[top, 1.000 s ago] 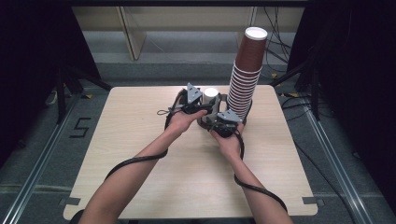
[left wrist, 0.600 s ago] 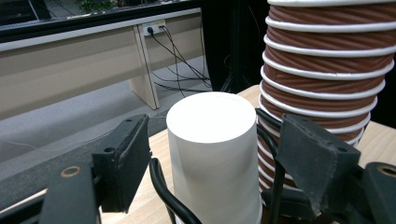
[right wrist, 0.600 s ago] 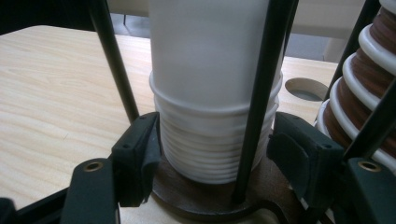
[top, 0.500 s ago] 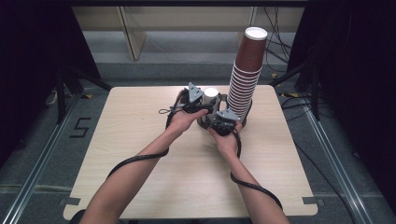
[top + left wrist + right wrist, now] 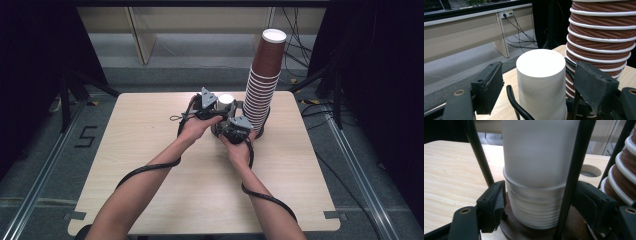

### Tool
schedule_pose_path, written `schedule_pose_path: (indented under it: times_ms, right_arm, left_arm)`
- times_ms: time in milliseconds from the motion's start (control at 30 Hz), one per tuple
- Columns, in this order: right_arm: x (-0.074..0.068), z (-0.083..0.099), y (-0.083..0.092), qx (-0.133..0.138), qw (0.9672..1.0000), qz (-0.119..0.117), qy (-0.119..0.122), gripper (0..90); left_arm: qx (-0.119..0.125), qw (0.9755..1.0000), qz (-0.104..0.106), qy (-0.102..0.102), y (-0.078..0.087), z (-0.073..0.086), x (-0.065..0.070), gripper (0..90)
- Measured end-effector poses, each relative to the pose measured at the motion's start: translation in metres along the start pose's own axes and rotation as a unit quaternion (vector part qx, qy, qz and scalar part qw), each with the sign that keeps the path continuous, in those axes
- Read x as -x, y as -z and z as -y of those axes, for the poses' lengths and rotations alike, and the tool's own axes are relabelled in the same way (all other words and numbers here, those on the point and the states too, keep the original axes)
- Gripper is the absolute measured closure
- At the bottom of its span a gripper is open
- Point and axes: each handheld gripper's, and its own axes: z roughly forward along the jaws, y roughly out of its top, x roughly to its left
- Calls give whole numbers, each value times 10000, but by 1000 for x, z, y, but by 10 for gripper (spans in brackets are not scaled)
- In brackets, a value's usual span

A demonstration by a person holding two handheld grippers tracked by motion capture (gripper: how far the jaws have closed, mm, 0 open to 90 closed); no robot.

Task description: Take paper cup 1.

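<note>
Overhead, the high view is showing one wooden table with two forearms reaching in from the bottom. One tall stack of brown paper cups is standing upside down near the far right edge. Just left of it one white cup stack is sitting between the two tools. The left gripper is coming at the white stack from the left, and the right gripper is meeting it from the near side, its body touching the foot of the brown stack.

Looking along the left gripper, its two black jaws are standing partly apart on either side of the white cup stack, with a gap showing on the left side; they have just been opening, and the pads are not pressing. Seven white rims are showing on the brown stack behind.

Looking along the right gripper, its two jaws are flanking the ribbed lower rims of the white cup stack, slightly clear of them, having just been opening. Two black cables are crossing in front. The white stack is resting on one brown disc, and the brown stack is standing at the right.
</note>
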Motion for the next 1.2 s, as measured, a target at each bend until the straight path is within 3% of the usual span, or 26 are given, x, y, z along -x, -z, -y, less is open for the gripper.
schedule_pose_path:
  times_ms: [233,267,367,400,600,800,900,1200]
  right_arm:
    - [-1,0,-3,6,10000,76,34,293]
    - [-2,0,-2,-7,10000,37,-79,297]
    - [-1,0,-3,-4,9999,84,61,298]
    - [-1,0,-2,-13,10000,70,-20,297]
    - [0,0,-2,-12,10000,59,35,297]
    - [-1,-1,-3,26,9999,-32,-91,297]
    - [0,0,-3,5,10000,-19,9,297]
    - [0,-1,-2,9,10000,29,54,297]
  left_arm:
    - [-36,10000,29,39,-3,-1,0,236]
    - [-34,10000,32,48,-3,-1,0,237]
    - [-62,9999,50,87,-4,0,-2,239]
    - [-65,9999,56,71,-5,0,-2,240]
    - [-91,9998,128,132,-8,1,-2,247]
    - [-105,9998,113,157,-12,0,-2,260]
    - [-133,9997,106,187,-14,0,-3,269]
    - [-218,9997,128,17,-20,2,-3,308]
